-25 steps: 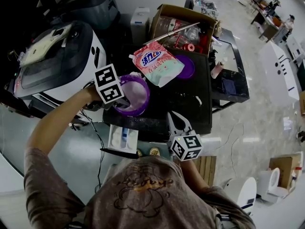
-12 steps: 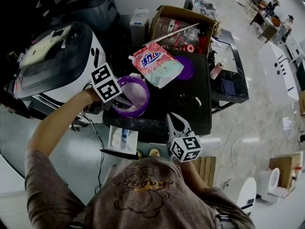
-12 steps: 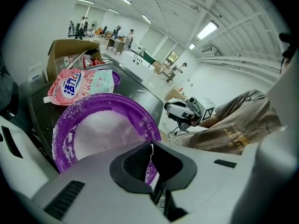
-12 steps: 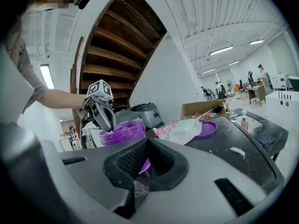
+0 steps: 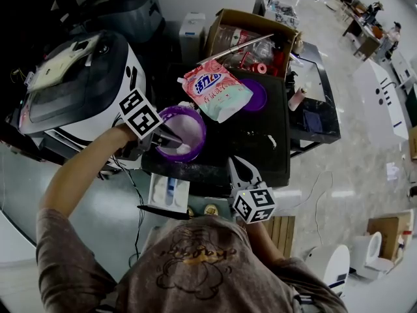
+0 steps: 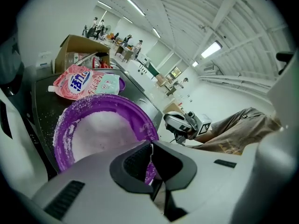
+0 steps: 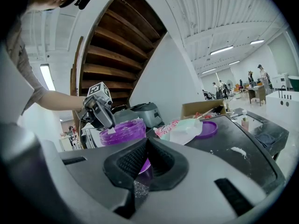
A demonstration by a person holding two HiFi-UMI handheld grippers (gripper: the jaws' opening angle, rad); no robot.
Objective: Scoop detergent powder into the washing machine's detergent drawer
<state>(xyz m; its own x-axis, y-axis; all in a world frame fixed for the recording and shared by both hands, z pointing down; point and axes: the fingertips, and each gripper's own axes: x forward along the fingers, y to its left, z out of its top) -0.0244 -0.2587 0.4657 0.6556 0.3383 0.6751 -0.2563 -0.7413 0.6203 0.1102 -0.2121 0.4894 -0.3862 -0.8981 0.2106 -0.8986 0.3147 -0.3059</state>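
Note:
A purple tub [image 5: 197, 117] of white detergent powder stands at the left front of the black table [image 5: 260, 155]. My left gripper [image 5: 171, 137] is shut on the tub's near rim; the purple wall runs between its jaws in the left gripper view [image 6: 150, 148]. Behind the tub lies a pink detergent pouch [image 5: 215, 89]. My right gripper [image 5: 244, 168] hovers over the table's front edge, shut on a purple translucent scoop [image 7: 142, 167] that shows under its jaws. The white detergent drawer [image 5: 168, 191] stands open below the table's front edge, under the tub.
A purple lid [image 5: 257, 93] lies beside the pouch. An open cardboard box [image 5: 254, 34] of bottles sits at the back. A black-and-white appliance [image 5: 78, 83] stands to the left. Spilled powder [image 5: 270, 137] dots the table's right half. A small bottle [image 5: 297, 95] stands further right.
My left gripper has drifted a little to the left and back along the tub's rim. The right gripper has barely moved.

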